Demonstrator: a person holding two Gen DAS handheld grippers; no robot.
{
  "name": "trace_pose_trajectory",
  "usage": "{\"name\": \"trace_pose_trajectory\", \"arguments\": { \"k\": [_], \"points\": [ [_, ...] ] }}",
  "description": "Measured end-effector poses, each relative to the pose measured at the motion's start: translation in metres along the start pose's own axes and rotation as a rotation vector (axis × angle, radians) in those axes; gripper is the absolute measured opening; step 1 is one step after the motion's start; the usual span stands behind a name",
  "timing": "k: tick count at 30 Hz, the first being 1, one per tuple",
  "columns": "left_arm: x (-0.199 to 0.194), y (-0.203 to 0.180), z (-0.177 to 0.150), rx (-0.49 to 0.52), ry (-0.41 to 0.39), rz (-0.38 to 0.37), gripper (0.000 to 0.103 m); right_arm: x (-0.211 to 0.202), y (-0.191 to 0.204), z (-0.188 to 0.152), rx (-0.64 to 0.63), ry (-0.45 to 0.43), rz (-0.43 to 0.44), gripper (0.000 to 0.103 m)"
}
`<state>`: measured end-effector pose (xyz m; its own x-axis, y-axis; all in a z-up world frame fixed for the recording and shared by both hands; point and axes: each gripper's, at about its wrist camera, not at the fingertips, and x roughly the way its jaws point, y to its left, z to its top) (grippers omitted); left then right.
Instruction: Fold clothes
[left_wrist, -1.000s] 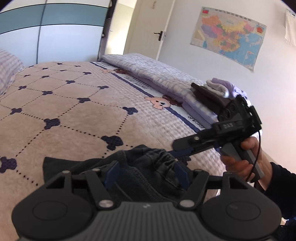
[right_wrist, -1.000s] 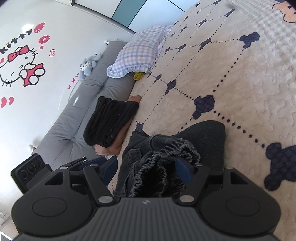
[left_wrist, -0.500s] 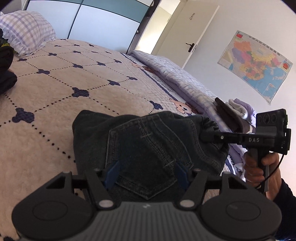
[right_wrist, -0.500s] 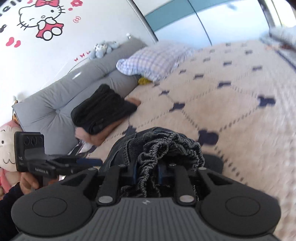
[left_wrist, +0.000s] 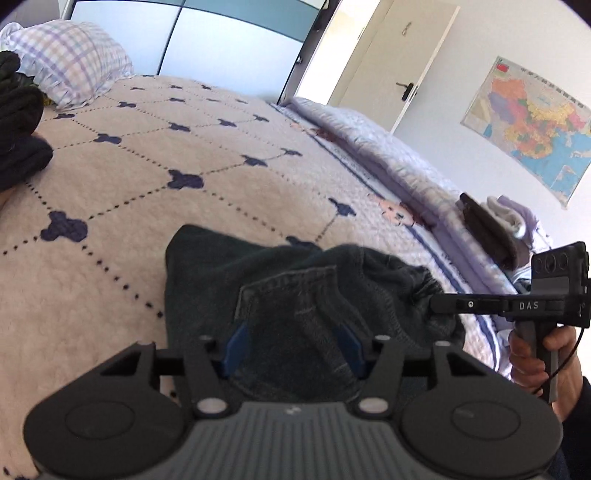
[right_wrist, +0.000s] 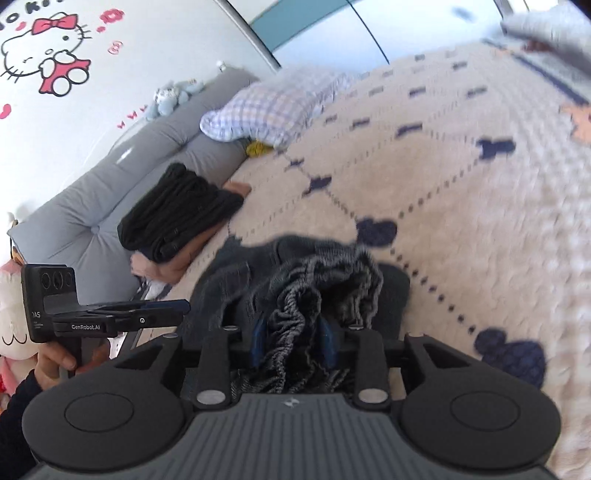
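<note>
Jeans (left_wrist: 295, 291), dark denim, bunched on the bedspread (left_wrist: 155, 177), lower centre of the left wrist view; a back pocket faces up.

Left wrist view, left to right:
- Dark folded clothes (left_wrist: 16, 125) at the left edge, checked pillow (left_wrist: 70, 62) upper left.
- Left gripper (left_wrist: 293, 343) low centre, blue pads spread wide over the denim; whether they grip any cloth cannot be told here.
- Right gripper (left_wrist: 437, 305) reaches in from the right edge, its tip at the gathered waistband. The right hand (left_wrist: 535, 358) holds its handle.
- Folded lilac quilt (left_wrist: 388, 155) along the far side of the bed; a small pile of clothes (left_wrist: 495, 225) on its near end. Door (left_wrist: 410, 62) and map (left_wrist: 535, 122) on the wall, upper right.

Right wrist view, left to right:
- Left gripper (right_wrist: 177, 306) at the left edge, blue tip just beside the jeans (right_wrist: 306, 266), fingers close together from this angle; held by the left hand (right_wrist: 55, 363).
- Black folded stack (right_wrist: 177, 210) against the grey headboard (right_wrist: 110, 192), upper left; pillow (right_wrist: 273, 107) above it.
- Right gripper (right_wrist: 293, 343) low centre, narrowed onto the elastic waistband, which runs up between the blue pads.
- Bedspread (right_wrist: 480, 229) fills the right side, blurred.
</note>
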<state>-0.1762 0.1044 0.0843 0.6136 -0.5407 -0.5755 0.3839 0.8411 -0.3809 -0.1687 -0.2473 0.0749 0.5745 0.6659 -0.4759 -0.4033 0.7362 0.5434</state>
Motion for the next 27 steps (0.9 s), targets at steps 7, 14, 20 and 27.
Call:
{"name": "trace_pose_trajectory", "arguments": {
  "k": [7, 14, 20, 27],
  "points": [
    [0.034, -0.017, -0.01, 0.092, 0.056, 0.109, 0.058, 0.012, -0.023, -0.019, 0.0, 0.065, -0.059, 0.034],
    [0.02, -0.023, 0.018, 0.145, -0.008, 0.123, 0.058, -0.006, 0.018, 0.023, -0.202, -0.051, -0.082, 0.041],
    [0.054, 0.013, 0.057, -0.051, -0.011, 0.091, 0.057, 0.061, 0.03, 0.045, -0.285, 0.059, -0.1, 0.037],
    [0.097, 0.033, 0.05, -0.091, 0.068, 0.239, 0.003, 0.074, 0.033, 0.003, -0.384, 0.119, -0.196, 0.034]
  ]
}}
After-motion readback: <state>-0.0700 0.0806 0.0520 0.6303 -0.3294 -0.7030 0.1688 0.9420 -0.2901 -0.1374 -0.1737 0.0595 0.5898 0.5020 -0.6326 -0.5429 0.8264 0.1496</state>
